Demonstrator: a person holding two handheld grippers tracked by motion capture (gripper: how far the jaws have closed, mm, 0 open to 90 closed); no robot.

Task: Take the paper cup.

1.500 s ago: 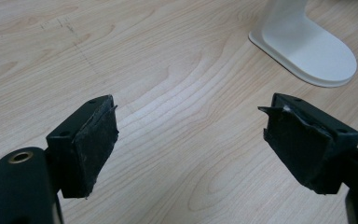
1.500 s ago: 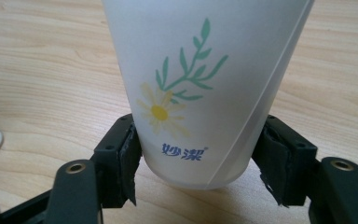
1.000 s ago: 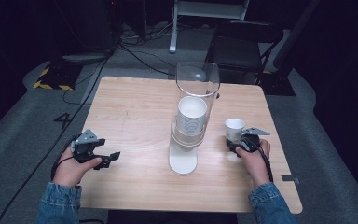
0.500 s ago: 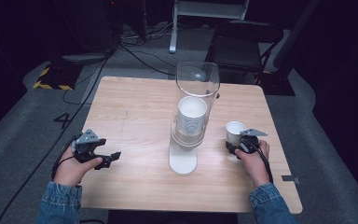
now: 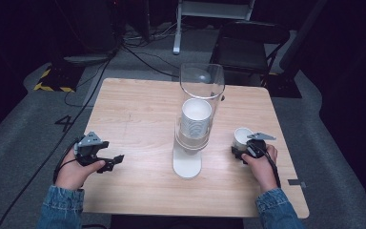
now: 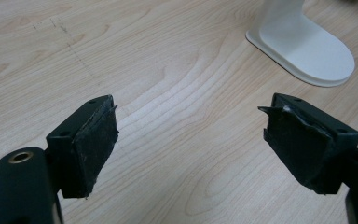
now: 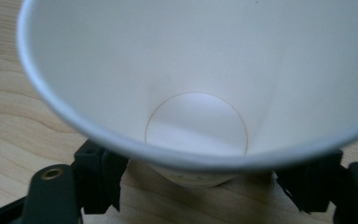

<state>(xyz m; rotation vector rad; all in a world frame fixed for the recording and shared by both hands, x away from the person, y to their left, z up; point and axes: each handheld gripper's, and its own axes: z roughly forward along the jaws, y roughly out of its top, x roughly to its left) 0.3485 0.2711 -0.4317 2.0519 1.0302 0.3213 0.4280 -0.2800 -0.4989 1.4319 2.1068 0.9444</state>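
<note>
My right gripper [image 5: 242, 151] has its jaws spread, and they have just been opening; the white paper cup [image 5: 242, 138] stands upright between them on the table [image 5: 138, 119]. In the right gripper view the cup [image 7: 200, 93] looms just ahead, open mouth up and nothing inside it, with a black jaw on either side of its base and a sliver of wood showing between jaw and cup wall, so I read the grip as let go. My left gripper [image 5: 112, 162] sits low over the near left of the table, jaws wide apart and holding nothing, bare wood between them in its own view. Farther in, at the table's middle, the cup dispenser [image 5: 194, 129] stands on its white foot [image 6: 303, 44], a stack of white cups [image 5: 196, 117] inside its clear tube.
</note>
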